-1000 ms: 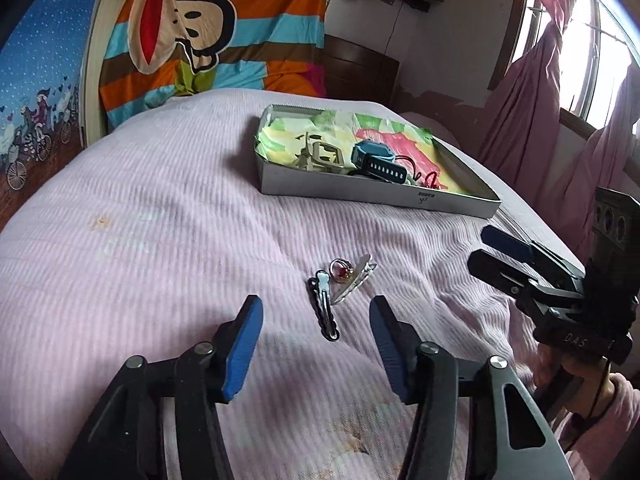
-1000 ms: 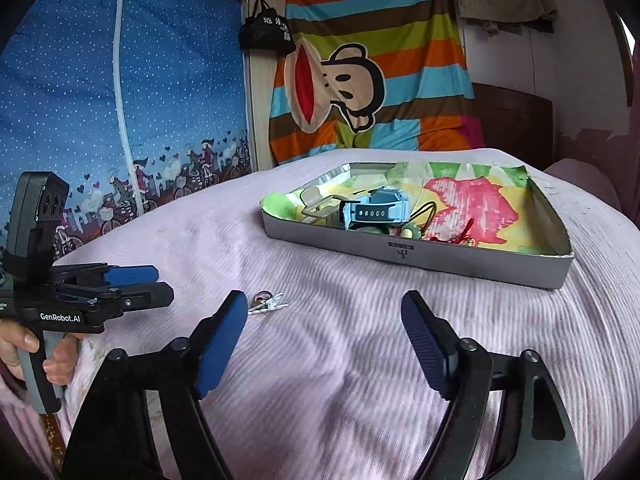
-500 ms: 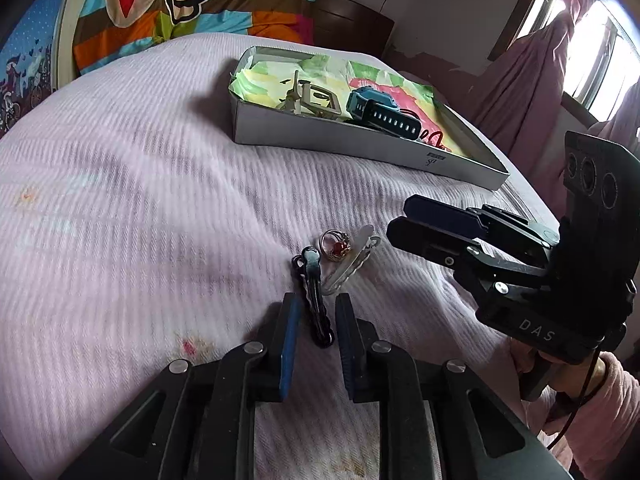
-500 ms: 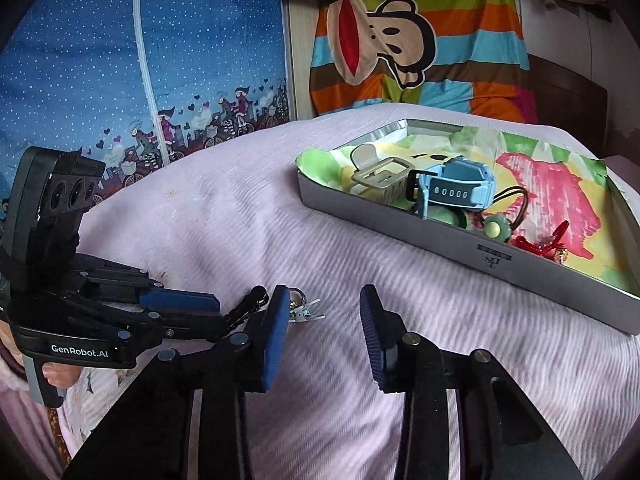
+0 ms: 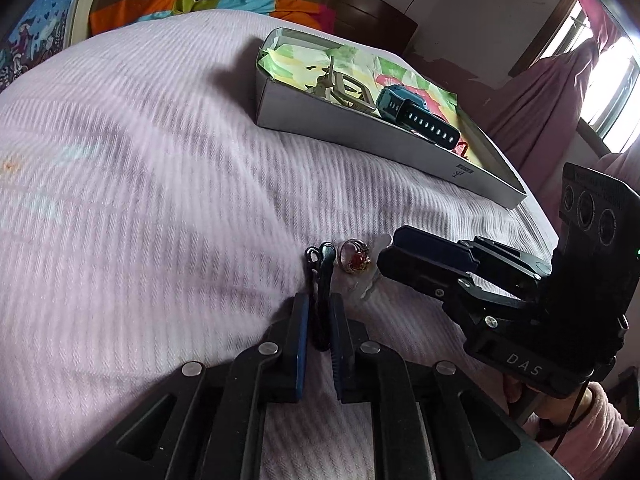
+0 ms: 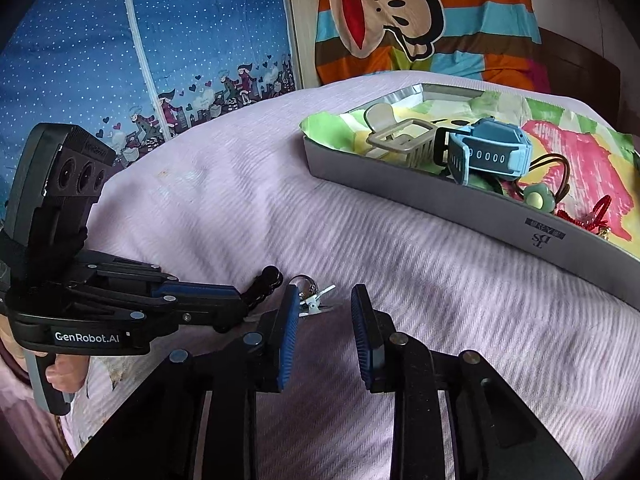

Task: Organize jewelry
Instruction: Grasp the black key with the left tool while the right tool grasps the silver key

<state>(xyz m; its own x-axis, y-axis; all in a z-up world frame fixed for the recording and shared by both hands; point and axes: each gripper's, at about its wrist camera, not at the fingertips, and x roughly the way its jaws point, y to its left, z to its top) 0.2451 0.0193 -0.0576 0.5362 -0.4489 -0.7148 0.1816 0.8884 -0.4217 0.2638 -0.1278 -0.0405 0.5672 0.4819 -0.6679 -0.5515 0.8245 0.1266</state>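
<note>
A black hair clip (image 5: 321, 280) lies on the pink bedspread, and my left gripper (image 5: 318, 312) is shut on its near end; it also shows in the right wrist view (image 6: 262, 286). Beside it lie a ring with a red stone (image 5: 354, 258) and a clear clip (image 6: 316, 300). My right gripper (image 6: 326, 312) is partly open and empty, low over the clear clip, its left finger touching or just above it. The grey tray (image 5: 352, 130) farther back holds a blue watch (image 6: 486, 156), a beige claw clip (image 6: 400, 138) and hair ties (image 6: 544, 196).
The tray (image 6: 460, 204) is lined with colourful paper and sits on the soft bed. A striped monkey-print cloth (image 6: 420, 20) hangs behind it, a blue patterned fabric (image 6: 160, 40) to the left, pink curtains (image 5: 560, 92) to the right.
My left gripper moved forward and closed on the black clip. My right gripper came lower and closer to the clear clip and ring, with its jaws a bit narrower.
</note>
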